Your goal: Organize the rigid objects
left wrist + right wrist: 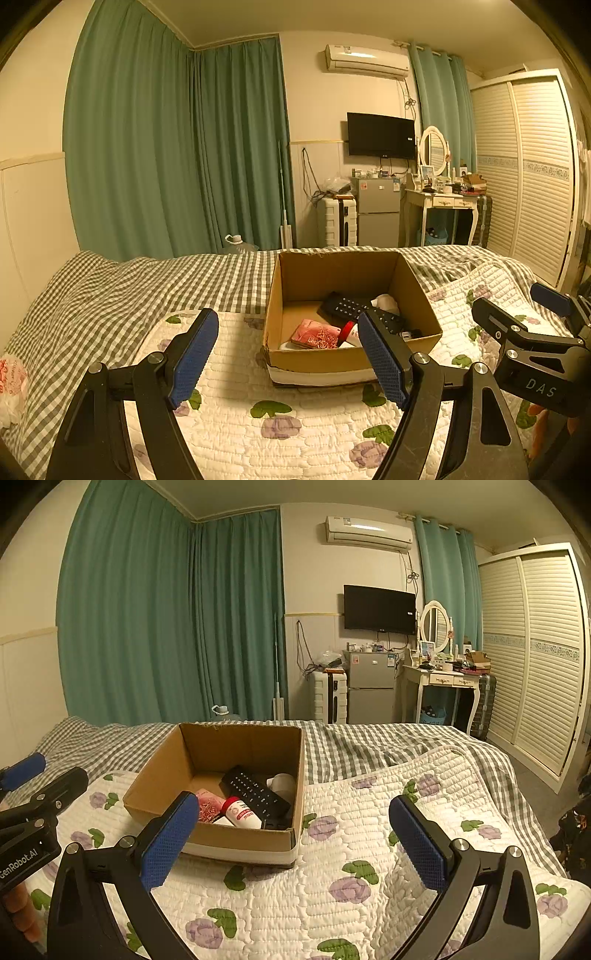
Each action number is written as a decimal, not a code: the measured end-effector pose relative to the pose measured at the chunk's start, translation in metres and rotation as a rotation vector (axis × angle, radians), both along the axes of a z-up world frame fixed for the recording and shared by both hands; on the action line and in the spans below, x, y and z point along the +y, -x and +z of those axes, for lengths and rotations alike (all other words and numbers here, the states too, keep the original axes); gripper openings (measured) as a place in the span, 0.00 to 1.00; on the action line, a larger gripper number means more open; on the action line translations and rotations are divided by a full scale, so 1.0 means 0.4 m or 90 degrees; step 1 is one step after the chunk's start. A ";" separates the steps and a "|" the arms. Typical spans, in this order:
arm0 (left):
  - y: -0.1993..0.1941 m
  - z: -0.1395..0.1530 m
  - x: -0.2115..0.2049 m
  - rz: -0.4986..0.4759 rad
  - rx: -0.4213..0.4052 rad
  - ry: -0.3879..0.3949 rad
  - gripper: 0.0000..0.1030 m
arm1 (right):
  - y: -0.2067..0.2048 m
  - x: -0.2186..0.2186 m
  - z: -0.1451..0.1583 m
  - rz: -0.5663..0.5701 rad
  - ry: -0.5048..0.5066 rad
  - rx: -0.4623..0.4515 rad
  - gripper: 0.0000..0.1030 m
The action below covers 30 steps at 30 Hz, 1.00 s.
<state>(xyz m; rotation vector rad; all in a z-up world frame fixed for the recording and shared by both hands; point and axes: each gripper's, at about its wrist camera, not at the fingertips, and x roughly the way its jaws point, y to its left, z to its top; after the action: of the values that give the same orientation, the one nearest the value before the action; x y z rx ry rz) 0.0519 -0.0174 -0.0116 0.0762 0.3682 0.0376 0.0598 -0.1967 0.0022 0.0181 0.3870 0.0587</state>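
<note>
An open cardboard box (295,280) (155,771) stands on the flowered quilt (229,387) (351,834) of a bed. Inside lie a black remote control (349,307) (255,790), a white bottle with a red label (242,812), a pink item with reddish shreds (314,334) (208,806) and a pale rounded object (282,782). My left gripper (286,356) hovers open just in front of the box, nothing between its blue pads. My right gripper (293,843) is open too, at the box's right front corner, empty. Each gripper shows at the edge of the other's view.
A grey checked bedspread (110,295) covers the far and left part of the bed. A plastic bag (11,384) lies at the bed's left edge. Beyond the bed stand a suitcase (338,221), a small fridge (378,210), a dressing table (443,206) and a wardrobe (528,184).
</note>
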 end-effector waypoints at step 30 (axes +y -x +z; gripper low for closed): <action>0.004 -0.003 -0.005 -0.001 0.002 0.001 0.78 | -0.002 0.006 -0.010 0.000 0.002 0.009 1.00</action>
<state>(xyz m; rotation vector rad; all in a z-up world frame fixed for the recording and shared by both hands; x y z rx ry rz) 0.0503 -0.0194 -0.0129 0.0754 0.3721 0.0363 0.0605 -0.1941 -0.0020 0.0155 0.4018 0.0572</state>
